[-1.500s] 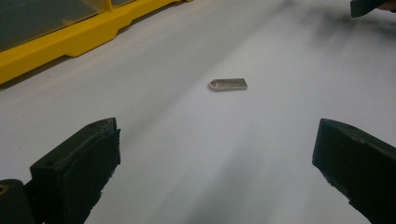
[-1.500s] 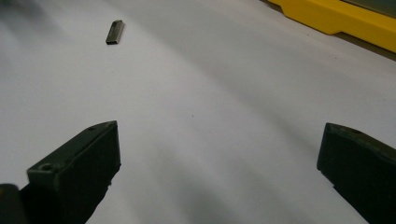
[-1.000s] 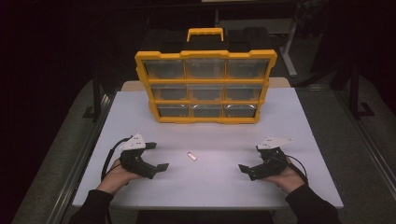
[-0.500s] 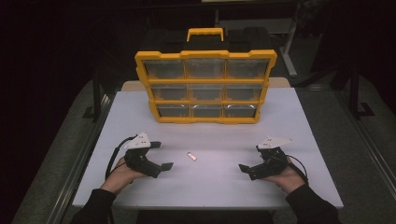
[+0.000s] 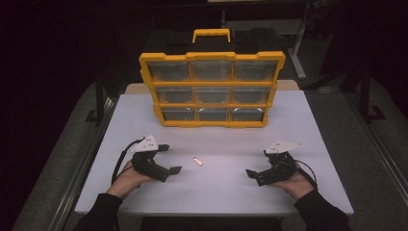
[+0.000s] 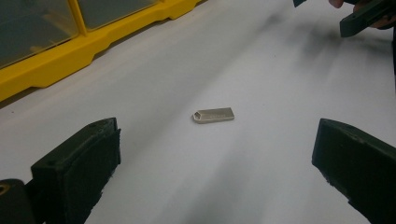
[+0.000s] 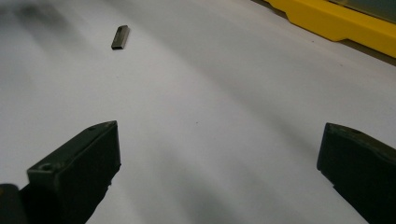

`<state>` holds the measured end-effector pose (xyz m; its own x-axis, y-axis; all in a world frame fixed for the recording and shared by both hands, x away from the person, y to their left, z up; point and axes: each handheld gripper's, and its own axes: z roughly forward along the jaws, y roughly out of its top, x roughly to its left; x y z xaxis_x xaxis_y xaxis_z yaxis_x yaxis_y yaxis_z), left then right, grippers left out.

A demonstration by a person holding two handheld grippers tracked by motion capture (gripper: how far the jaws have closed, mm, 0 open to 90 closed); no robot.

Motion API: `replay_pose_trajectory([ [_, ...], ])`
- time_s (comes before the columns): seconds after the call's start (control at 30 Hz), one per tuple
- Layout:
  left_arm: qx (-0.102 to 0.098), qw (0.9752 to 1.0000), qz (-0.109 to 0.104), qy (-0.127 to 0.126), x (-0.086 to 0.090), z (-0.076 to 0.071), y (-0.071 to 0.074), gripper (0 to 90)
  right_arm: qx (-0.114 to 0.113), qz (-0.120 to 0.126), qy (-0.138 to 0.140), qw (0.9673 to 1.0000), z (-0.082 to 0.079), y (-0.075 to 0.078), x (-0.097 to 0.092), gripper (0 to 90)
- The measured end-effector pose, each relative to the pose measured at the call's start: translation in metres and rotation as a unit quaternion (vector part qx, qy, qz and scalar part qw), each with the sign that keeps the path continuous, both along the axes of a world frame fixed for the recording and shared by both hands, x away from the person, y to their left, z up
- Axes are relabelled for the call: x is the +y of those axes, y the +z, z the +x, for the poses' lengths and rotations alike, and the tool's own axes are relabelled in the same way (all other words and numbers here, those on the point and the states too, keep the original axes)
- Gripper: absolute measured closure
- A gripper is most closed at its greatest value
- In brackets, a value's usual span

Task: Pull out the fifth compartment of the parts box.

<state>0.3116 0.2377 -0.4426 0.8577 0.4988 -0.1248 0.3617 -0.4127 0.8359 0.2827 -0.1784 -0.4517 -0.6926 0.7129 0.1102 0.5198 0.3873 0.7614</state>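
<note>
While the metal USB stick (image 6: 213, 115) lies near the desk's (image 5: 308, 120) front edge, the left gripper (image 5: 166, 158) approaches, fingers spread. The right gripper (image 5: 259, 163), also spread, waits apart. Next, I judge, straddle and pinch it.

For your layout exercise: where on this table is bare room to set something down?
Bare: between organizer and USB stick; between stick and right hand-held gripper; the front edge between both hands. Tightest between left hand-held gripper and stick.

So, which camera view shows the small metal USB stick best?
The left gripper view: the USB stick lies close and sharp, its shape and loop end clear. The right gripper view shows it far off and dark. The high view shows a tiny pale sliver on the table.
</note>
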Motion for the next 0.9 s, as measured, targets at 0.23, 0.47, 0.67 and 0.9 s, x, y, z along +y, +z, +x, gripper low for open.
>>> replay_pose_trajectory([
  [0.23,0.001,1.0000,-0.004,0.000,-0.003,0.002,0.000,0.8,0.001,0.000,0.000,1.0000,0.000,0.000,0.000,0.0],
  [0.47,0.001,1.0000,-0.005,-0.005,-0.008,0.005,-0.001,0.8,0.001,0.001,0.000,1.0000,0.000,0.000,0.000,0.0],
  [0.67,0.002,1.0000,-0.007,-0.005,-0.011,0.007,-0.001,0.8,0.002,0.000,0.001,1.0000,0.000,0.000,0.000,0.0],
  [0.9,-0.002,0.9999,-0.011,-0.004,-0.015,0.010,-0.002,5.3,0.003,0.000,0.000,1.0000,0.000,-0.001,0.000,0.0],
])
